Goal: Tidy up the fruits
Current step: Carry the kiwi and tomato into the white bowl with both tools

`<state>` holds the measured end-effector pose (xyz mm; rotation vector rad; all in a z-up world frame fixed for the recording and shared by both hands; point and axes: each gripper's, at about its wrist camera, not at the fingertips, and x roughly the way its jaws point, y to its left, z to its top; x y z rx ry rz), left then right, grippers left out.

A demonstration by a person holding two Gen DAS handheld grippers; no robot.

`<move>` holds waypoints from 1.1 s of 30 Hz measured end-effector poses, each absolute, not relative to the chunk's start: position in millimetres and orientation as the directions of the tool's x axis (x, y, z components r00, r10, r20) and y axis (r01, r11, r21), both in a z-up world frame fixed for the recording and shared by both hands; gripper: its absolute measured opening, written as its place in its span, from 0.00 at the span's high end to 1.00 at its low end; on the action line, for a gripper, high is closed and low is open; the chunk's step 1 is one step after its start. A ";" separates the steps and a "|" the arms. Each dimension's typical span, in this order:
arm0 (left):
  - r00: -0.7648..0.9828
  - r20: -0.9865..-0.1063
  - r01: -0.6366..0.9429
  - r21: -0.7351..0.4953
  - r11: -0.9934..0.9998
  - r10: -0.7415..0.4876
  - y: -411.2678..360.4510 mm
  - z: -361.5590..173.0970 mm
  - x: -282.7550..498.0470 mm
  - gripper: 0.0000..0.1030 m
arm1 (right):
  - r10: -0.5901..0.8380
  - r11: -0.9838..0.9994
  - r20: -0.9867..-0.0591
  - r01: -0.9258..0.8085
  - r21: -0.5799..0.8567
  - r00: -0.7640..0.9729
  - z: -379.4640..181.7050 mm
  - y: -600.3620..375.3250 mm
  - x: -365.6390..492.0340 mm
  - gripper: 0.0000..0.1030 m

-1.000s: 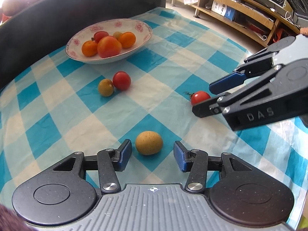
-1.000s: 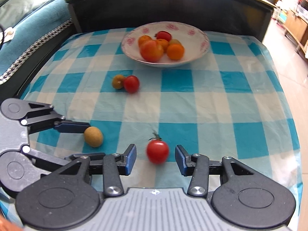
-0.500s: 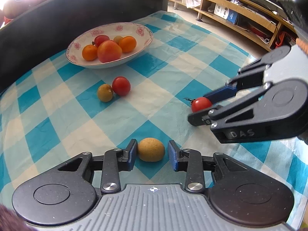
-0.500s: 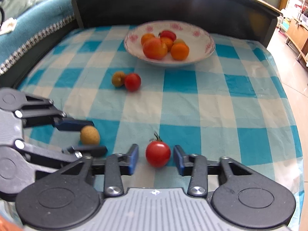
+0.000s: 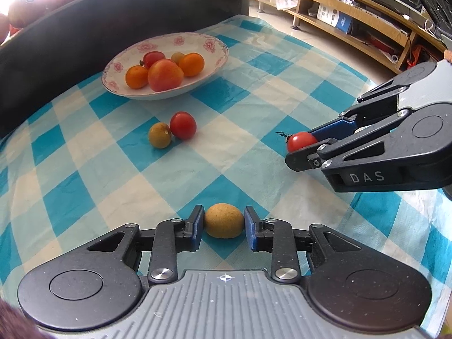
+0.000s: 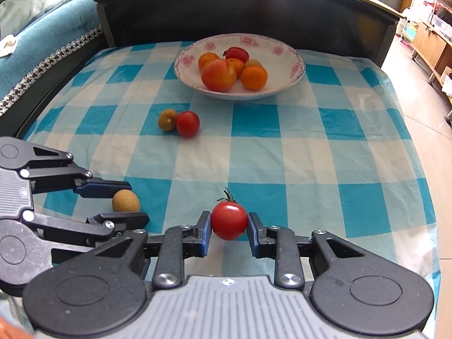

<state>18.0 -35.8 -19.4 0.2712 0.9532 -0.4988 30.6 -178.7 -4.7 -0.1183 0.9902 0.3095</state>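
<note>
The left gripper (image 5: 223,224) fingers are pinching a tan fruit (image 5: 223,220) near the bench's front left corner, while the right gripper (image 6: 229,224) fingers are pinching a stemmed red tomato (image 6: 229,220) just beside it along the front edge. Out toward the middle of the checked cloth (image 6: 282,147), a small red tomato (image 6: 188,123) is touching a yellowish fruit (image 6: 167,119). Near the far edge, a floral bowl (image 6: 293,65) is holding more fruit.
</note>
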 end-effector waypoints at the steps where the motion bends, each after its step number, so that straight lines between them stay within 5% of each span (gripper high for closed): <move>1: 0.479 -0.828 0.517 -0.002 0.856 -0.291 -35.0 -17.8 18.7 0.63 | 0.205 0.950 -0.833 -0.309 0.044 0.513 -3.0 -178.2 30.7 0.70; 33: 0.599 -0.747 0.435 0.002 0.900 -0.288 -34.0 20.8 139.4 0.63 | 0.255 0.957 -0.769 -0.268 0.113 0.586 30.6 -176.5 146.8 0.70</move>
